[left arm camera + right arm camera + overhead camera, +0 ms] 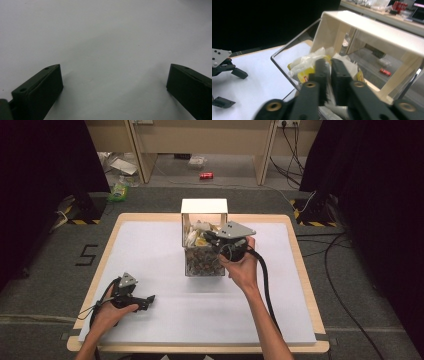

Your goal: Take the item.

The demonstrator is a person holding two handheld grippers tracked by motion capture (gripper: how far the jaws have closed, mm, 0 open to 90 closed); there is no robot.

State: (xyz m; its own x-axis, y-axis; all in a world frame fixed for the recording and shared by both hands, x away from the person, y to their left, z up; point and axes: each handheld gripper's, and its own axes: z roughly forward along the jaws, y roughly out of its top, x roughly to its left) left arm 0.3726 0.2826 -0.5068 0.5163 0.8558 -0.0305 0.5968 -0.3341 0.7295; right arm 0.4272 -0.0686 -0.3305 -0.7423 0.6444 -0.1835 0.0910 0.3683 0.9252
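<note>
A clear plastic bin [202, 262] stands at the middle back of the white mat, topped by a white frame [204, 206]. It holds crumpled white and yellow wrappers over a brownish layer. My right gripper [210, 239] reaches over the bin's rim from the right. In the right gripper view its jaws [330, 62] are pressed close on a piece of white crumpled paper [329, 96], above the yellow wrapper [304, 75] and below the frame [372, 30]. My left gripper [148, 301] rests on the mat at the front left, wide open [113, 75] and holding nothing. It also appears in the right gripper view [230, 87].
The white mat [150, 245] covers a wooden table with its edge [200, 347] showing at the front. Beyond the table, a red can [206, 175] and a green bottle [119, 190] lie on the floor. Cables [340, 270] run along the floor on the right.
</note>
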